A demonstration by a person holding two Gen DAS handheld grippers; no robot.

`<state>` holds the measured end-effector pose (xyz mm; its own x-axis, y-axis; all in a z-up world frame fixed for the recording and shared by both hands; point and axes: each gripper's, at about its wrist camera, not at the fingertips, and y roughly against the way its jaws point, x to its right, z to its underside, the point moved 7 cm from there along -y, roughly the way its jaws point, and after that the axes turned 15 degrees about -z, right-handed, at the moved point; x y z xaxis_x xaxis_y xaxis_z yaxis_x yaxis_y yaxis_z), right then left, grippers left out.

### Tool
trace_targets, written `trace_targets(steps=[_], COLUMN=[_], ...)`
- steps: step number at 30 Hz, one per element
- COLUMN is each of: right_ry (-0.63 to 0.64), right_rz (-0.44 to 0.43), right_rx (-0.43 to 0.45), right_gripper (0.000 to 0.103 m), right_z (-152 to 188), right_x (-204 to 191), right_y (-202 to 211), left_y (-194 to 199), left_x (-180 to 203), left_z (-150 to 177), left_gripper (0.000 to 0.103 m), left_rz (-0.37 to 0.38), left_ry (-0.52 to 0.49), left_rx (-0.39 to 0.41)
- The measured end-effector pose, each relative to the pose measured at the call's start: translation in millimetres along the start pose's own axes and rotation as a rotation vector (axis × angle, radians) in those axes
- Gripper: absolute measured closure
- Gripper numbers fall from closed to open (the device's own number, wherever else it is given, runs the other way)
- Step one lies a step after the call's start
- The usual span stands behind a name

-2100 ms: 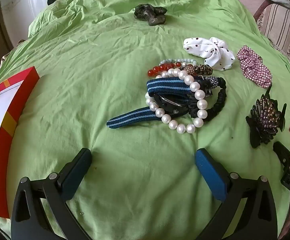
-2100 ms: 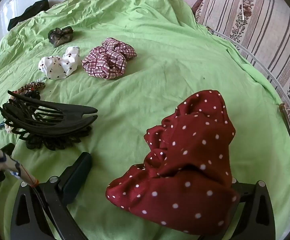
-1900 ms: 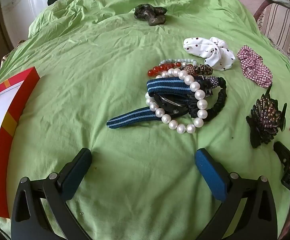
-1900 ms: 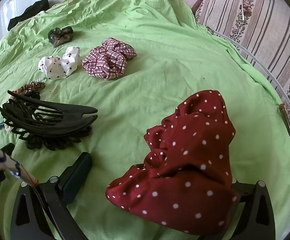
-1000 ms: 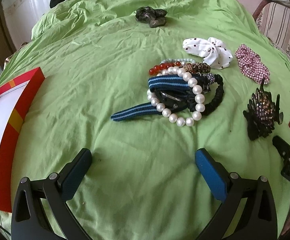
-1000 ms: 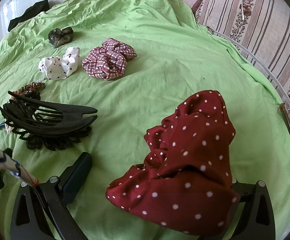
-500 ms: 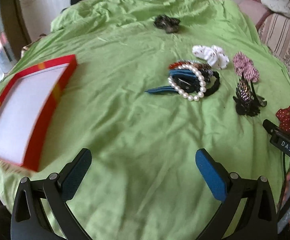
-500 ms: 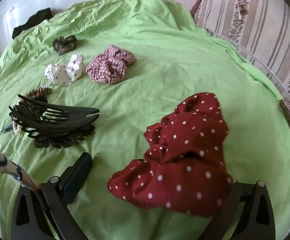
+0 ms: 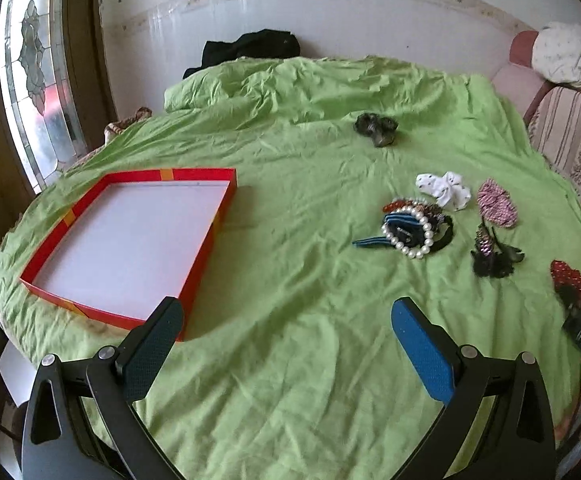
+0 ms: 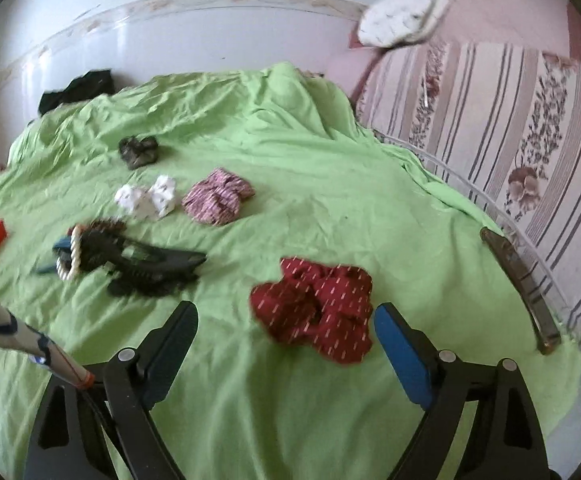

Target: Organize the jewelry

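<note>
**Jewelry all on the sheet, tray bare**

Jewelry lies loose on the green sheet (image 9: 290, 280); none of it is in the red tray (image 9: 206, 248), whose white floor shows nothing. By that, the sorting has hardly begun and every piece is left to move.

Going left to right in the left view: the tray sits at the left, its long axis running from the near left edge away toward the middle of the bed. Well apart to its right is the heap: a pearl bracelet (image 9: 408, 232) lying flat as a ring on a blue striped band (image 9: 370, 242), whose long axis runs left-right with one free end pointing toward the tray. Red and brown beads (image 9: 400, 204) sit just behind. Further right come a white scrunchie (image 9: 446, 190), a pink checked scrunchie (image 9: 496, 204), a dark claw clip (image 9: 490, 256) and, at the edge, a red dotted scrunchie (image 10: 314, 308). A dark green scrunchie (image 9: 376, 128) lies alone further back.

The left gripper (image 9: 286, 344) hangs wide open over bare sheet, nothing between its jaws. The right gripper (image 10: 286, 340) is also open; its jaws have just been closing a little, and the red scrunchie lies on the sheet ahead of them, unpressed. In the right view the clip's long axis runs left-right, its prongs toward the right.
</note>
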<state>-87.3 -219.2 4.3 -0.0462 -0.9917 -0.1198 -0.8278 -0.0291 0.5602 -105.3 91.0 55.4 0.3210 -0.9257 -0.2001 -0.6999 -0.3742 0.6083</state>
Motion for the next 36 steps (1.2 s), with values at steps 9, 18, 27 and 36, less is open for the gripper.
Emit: trace_targets(steps=[9, 18, 27, 36], right_ry=[0.005, -0.001, -0.023, -0.064], right_rz=[-0.052, -0.041, -0.054, -0.071], right_rx=[-0.071, -0.099, -0.122, -0.148], right_gripper=[0.018, 0.018, 0.018, 0.018], right_z=[20.8, 31.4, 37.6, 41.6], right_x=[-20.5, -21.6, -19.2, -14.2], right_y=[14.8, 11.2, 2.9, -4.4], left_y=[7.8, 3.9, -2.5, -8.3], left_x=[0.4, 6.4, 18.0, 30.4], left_z=[10.6, 27.8, 34.3, 40.7], left_gripper=[0.000, 0.000, 0.000, 0.000], left_rz=[0.073, 0.092, 0.111, 0.135], left_ry=[-0.003, -0.032, -0.061, -0.094], left_rx=[-0.067, -0.108, -0.152, -0.186])
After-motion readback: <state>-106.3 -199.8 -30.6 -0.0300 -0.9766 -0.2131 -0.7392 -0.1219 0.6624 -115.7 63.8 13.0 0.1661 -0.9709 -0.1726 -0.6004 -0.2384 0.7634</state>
